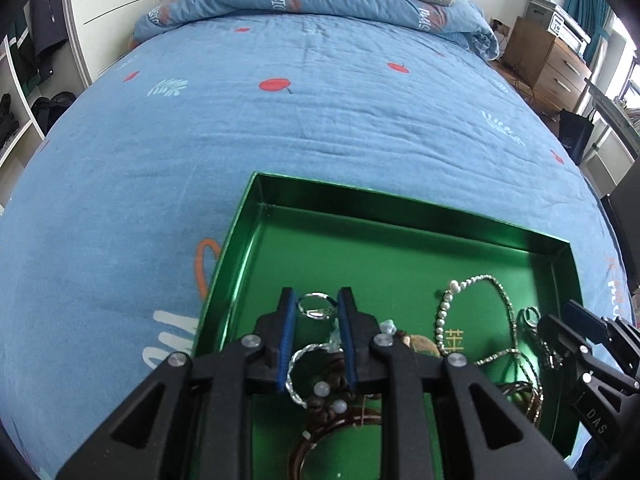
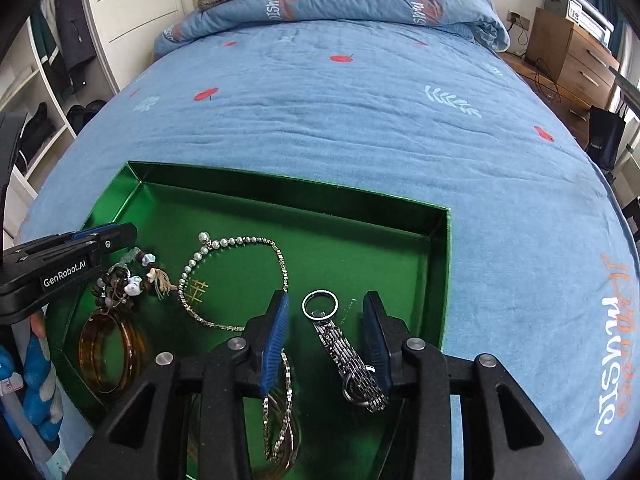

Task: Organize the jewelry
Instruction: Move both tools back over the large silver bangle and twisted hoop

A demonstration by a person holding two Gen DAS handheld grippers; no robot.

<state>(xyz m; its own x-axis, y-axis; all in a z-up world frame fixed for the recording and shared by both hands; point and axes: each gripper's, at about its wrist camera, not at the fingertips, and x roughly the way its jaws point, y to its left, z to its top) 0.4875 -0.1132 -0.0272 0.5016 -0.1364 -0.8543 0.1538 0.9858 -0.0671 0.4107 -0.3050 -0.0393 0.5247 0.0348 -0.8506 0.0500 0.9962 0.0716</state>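
On the bed (image 1: 320, 128), the green tray (image 2: 280, 188) holds all the jewelry; left tool (image 1: 316, 308) sits half-open around a silver ring (image 1: 316, 306), right tool (image 2: 326, 316) gapes wide over a keychain (image 2: 340, 344).

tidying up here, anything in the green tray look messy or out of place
Yes: the beaded chain necklace sprawls loose across the green tray, its tail running under the right gripper, not coiled. Nothing looks broken or spilled onto the bedspread.
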